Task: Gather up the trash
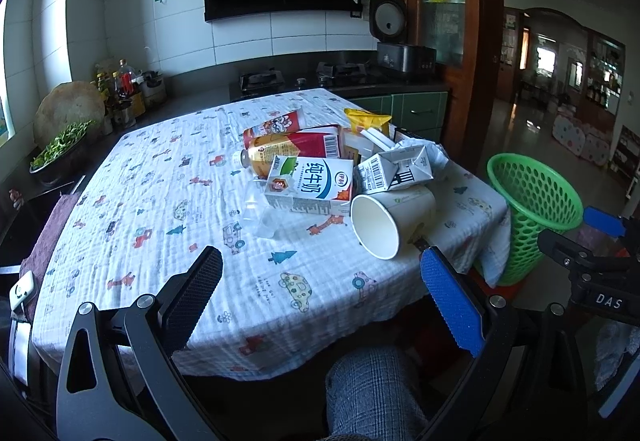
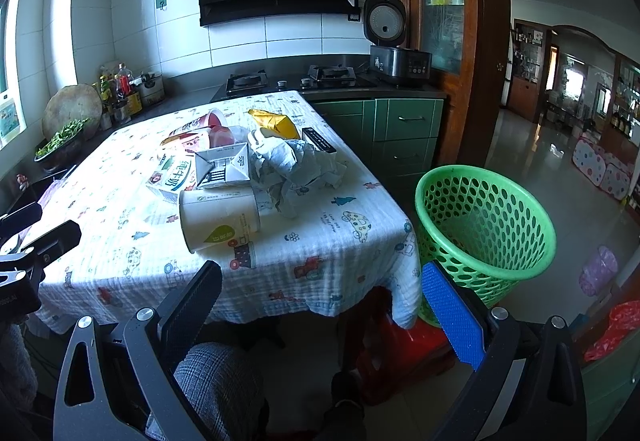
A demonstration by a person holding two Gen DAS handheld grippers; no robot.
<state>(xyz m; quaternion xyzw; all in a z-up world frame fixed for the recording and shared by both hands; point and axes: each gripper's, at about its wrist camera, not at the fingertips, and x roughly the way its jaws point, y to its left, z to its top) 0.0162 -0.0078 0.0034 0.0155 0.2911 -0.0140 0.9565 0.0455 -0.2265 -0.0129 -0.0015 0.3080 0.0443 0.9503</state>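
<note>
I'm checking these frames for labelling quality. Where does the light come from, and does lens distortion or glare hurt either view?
Left wrist view: daylight from the window at left, bright on the tablecloth, dark beneath the open left claw; the fisheye bends the cabinet.
Right wrist view: same side light, glare on the floor, the basket sharp, corners black around the open right claw.

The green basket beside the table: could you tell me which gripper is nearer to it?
Right. The right gripper hangs open just in front of the green basket; the left gripper, also open, sits further left, facing the table.
</note>
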